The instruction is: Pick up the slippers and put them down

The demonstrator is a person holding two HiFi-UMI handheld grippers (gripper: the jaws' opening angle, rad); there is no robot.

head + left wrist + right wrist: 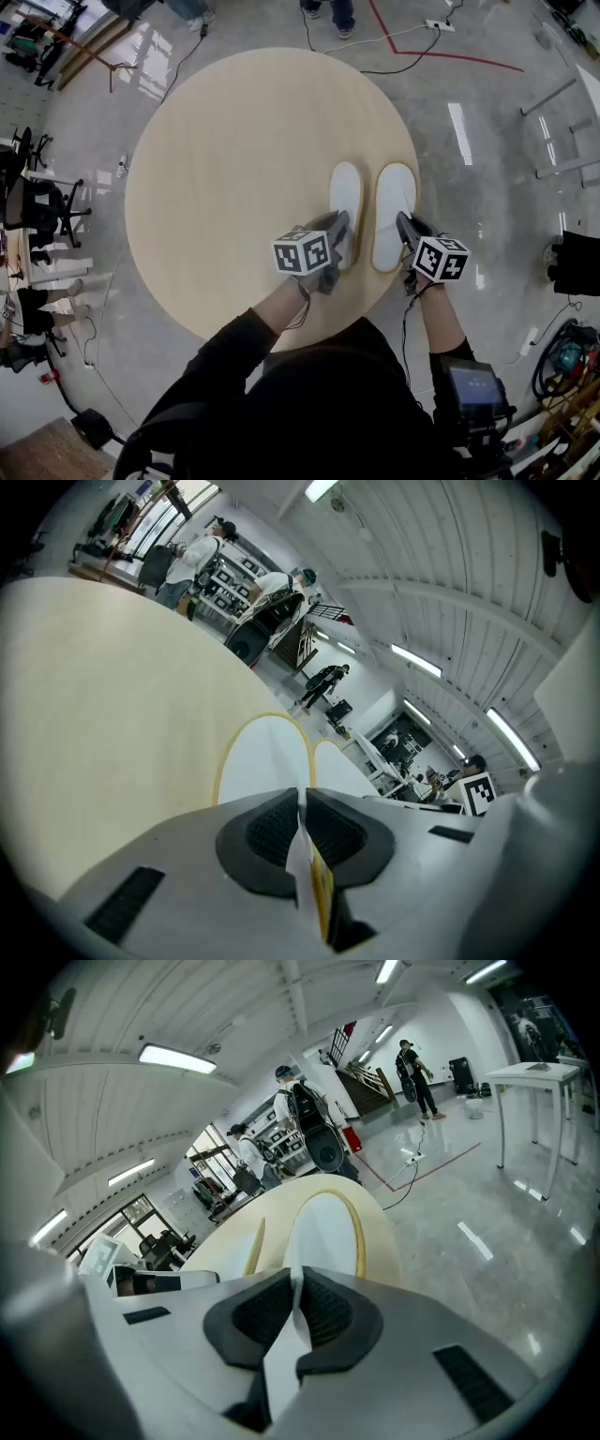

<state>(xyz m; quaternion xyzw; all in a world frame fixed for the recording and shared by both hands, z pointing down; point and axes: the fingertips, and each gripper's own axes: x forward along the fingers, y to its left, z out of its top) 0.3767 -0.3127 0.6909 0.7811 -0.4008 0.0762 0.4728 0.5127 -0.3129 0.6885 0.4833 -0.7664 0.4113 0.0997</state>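
Two white slippers with yellow rims lie side by side, toes pointing away, on the right part of the round wooden table [216, 178]. My left gripper [341, 227] is shut on the heel end of the left slipper [345, 192]; in the left gripper view its pads pinch the white and yellow edge [302, 803] and the slipper [262, 761] stretches ahead. My right gripper [404, 225] is shut on the heel of the right slipper [395, 202]; in the right gripper view white fabric sits between the pads [296, 1283] and the slipper [323, 1227] runs forward.
The right slipper lies close to the table's right edge [416, 187]. On the floor are a black cable [403, 58] and red tape lines [450, 56]. Office chairs [42, 211] stand at the left. People stand far off [412, 1072], and a white table [534, 1082] is at the right.
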